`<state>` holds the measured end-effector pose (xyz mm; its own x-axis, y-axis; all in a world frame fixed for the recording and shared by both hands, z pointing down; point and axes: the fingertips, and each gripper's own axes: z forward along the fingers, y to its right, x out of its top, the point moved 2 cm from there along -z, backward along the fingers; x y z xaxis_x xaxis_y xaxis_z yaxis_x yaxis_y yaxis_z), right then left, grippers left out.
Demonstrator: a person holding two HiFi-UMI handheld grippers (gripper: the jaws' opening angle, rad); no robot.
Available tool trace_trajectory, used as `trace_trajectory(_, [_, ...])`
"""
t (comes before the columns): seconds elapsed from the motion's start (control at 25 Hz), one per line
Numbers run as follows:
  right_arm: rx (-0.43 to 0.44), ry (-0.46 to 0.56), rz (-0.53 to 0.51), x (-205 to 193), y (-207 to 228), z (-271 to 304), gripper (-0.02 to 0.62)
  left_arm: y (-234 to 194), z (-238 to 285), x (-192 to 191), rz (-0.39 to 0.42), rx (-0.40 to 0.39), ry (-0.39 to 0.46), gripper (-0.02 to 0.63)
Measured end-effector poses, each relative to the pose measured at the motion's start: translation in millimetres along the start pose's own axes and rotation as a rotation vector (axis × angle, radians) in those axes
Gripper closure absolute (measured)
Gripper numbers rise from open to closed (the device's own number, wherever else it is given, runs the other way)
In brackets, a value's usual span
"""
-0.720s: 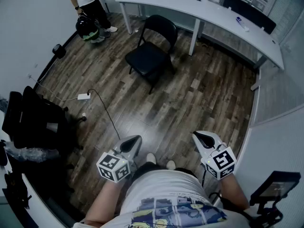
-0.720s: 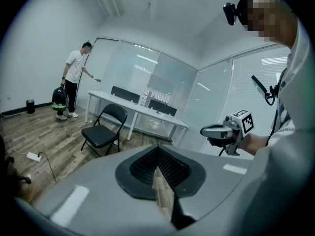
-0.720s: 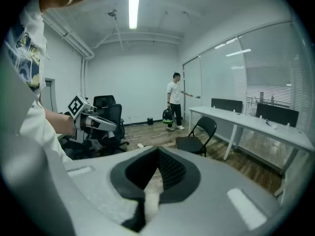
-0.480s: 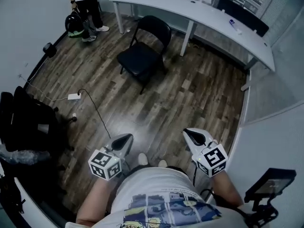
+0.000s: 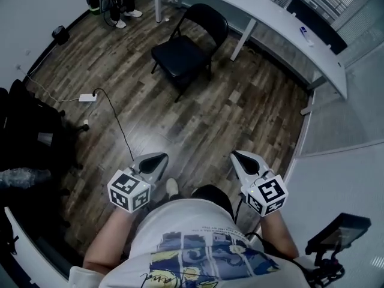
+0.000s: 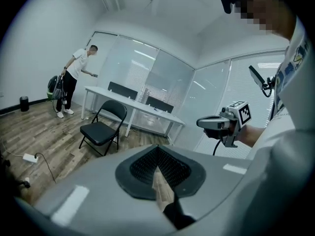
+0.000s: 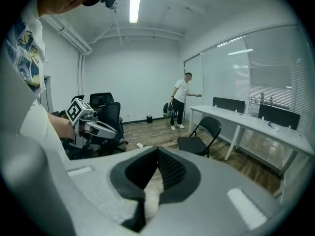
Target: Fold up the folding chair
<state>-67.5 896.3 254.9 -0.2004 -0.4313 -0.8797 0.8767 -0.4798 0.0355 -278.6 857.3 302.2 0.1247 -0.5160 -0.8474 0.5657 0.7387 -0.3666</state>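
A black folding chair (image 5: 187,47) stands unfolded on the wood floor, just in front of the long white desk (image 5: 288,26). It also shows as the chair (image 6: 102,127) in the left gripper view and the chair (image 7: 202,137) in the right gripper view, far ahead of both. My left gripper (image 5: 157,161) is shut and holds nothing, low near my body. My right gripper (image 5: 240,158) is likewise shut and holds nothing. Both point toward the chair across a wide stretch of floor.
A white power strip with a black cable (image 5: 88,97) lies on the floor at the left. Black office chairs (image 5: 24,131) crowd the left wall. A person (image 6: 74,77) stands with a bag at the far corner. Glass partitions run behind the desk.
The view has shifted forward and the chair sits slightly nearer. The person in the far corner has slipped toward the top edge. Both grippers stay shut in the same pose.
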Motion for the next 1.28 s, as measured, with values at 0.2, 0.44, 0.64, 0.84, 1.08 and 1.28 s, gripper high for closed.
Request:
trace_trajectory(0.2, [-0.013,-0.017,-0.009,-2.6,-6.3,3.9,0.592,-8.3,-1.9,-5.8,-0.017,-0.004,0.013,0.604])
trace_trajectory(0.44, [-0.06,-0.019,-0.034,-2.3,-18.2,13.0,0.569,-18.9,-9.4,-7.3,-0.028,-0.073,0.089,0.604])
trace_trajectory(0.64, [-0.071,-0.021,-0.027,-2.7,2.1,19.8,0.554,-25.8,6.2,-7.0,-0.03,-0.065,0.083,0.604])
trace_trajectory(0.84, [-0.058,-0.017,-0.017,-1.2,38.4,34.0,0.543,-33.9,35.3,4.5,-0.023,-0.034,0.06,0.583])
trace_trajectory(1.08, [-0.007,-0.004,-0.025,18.1,108.4,62.9,0.538,-42.9,95.3,42.1,-0.027,0.019,0.036,0.561])
trace_trajectory(1.28, [0.023,0.013,-0.02,20.9,175.5,76.3,0.538,-42.5,153.0,70.9,-0.028,0.065,0.039,0.561])
